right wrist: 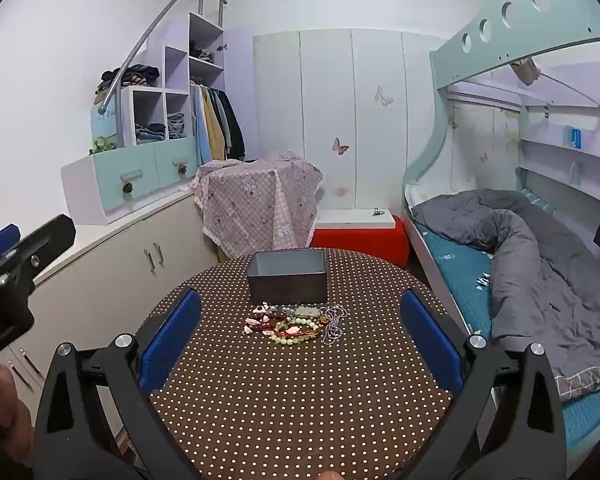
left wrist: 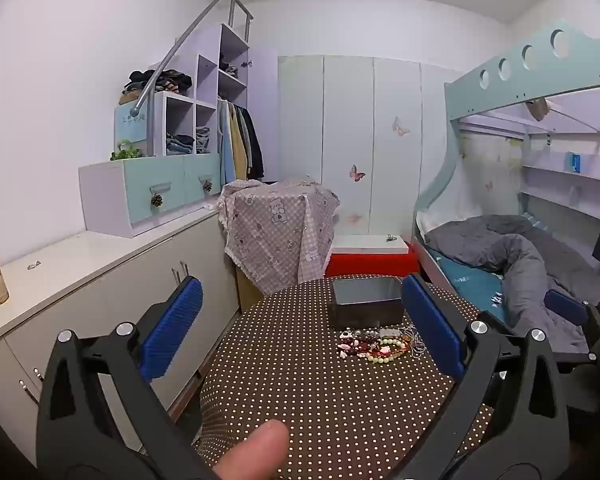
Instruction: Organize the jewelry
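Brown dotted counter (right wrist: 300, 400): jewelry pile (right wrist: 296, 322) heaped mid-counter, touching the grey box (right wrist: 287, 276) toward the far edge. Left hand-held gripper (left wrist: 300, 324) and right hand-held gripper (right wrist: 300, 336) spread, nothing held. No piece picked yet; one bracelet must be singled out.

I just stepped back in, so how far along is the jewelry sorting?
Nothing looks done: the grey box looks empty. The jewelry pile lies on the dotted tablecloth just in front of it. The left gripper and right gripper are open, holding nothing. Every piece remains to be moved.
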`<state>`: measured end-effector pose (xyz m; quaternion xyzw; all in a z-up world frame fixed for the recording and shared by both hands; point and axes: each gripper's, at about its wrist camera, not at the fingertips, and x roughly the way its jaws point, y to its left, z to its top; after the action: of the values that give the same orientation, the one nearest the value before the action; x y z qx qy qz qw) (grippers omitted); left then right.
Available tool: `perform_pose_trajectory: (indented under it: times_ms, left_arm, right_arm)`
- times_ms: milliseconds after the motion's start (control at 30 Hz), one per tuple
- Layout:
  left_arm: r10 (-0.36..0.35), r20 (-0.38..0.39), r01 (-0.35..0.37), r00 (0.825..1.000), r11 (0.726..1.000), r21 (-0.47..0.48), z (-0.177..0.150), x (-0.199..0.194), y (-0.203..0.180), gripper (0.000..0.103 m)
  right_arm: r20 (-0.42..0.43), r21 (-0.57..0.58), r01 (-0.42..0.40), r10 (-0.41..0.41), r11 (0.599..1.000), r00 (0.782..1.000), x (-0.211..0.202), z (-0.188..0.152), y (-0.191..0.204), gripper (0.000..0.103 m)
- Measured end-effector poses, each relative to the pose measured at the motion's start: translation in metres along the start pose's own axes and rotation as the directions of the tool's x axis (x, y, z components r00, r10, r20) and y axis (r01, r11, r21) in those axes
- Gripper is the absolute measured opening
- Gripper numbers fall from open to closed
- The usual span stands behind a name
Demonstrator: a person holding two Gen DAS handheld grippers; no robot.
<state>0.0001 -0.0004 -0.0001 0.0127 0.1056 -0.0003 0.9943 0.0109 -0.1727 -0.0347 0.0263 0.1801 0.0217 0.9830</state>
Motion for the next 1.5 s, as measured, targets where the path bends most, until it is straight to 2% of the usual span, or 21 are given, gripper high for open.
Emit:
perform_pose_trajectory:
  times_ms: [333, 633, 1033, 1500]
  left_arm:
    - [-0.009, -0.004, 0.009, 1.0, 1.0, -0.006, -0.001, 0.002, 0.002, 0.098]
    - [0.003, 0.032, -0.003, 0.999, 1.0, -0.007, -0.002, -0.003, 0.011, 0.098]
    - [-0.001, 0.022, 0.002, 1.0, 0.999, -0.043, -0.005, -0.001, 0.02, 0.098]
    - [-0.015, 0.015, 0.016, 1.0, 0.999, -0.035, -0.003, -0.001, 0.016, 0.098]
  right_arm:
    - [0.028, -0.016, 0.008, -0.008, 1.0, 1.0, -0.009, 0.016, 0.005, 0.096]
    - [0.053, -0.029, 0.023, -0.022, 0.999, 0.998, -0.013, 0.022, 0.003, 0.096]
    - [0.076, -0.038, 0.036, -0.033, 0.999, 0.997, -0.014, 0.027, 0.004, 0.096]
    - [0.089, -0.047, 0.031, -0.027, 0.998, 0.996, -0.015, 0.026, 0.008, 0.096]
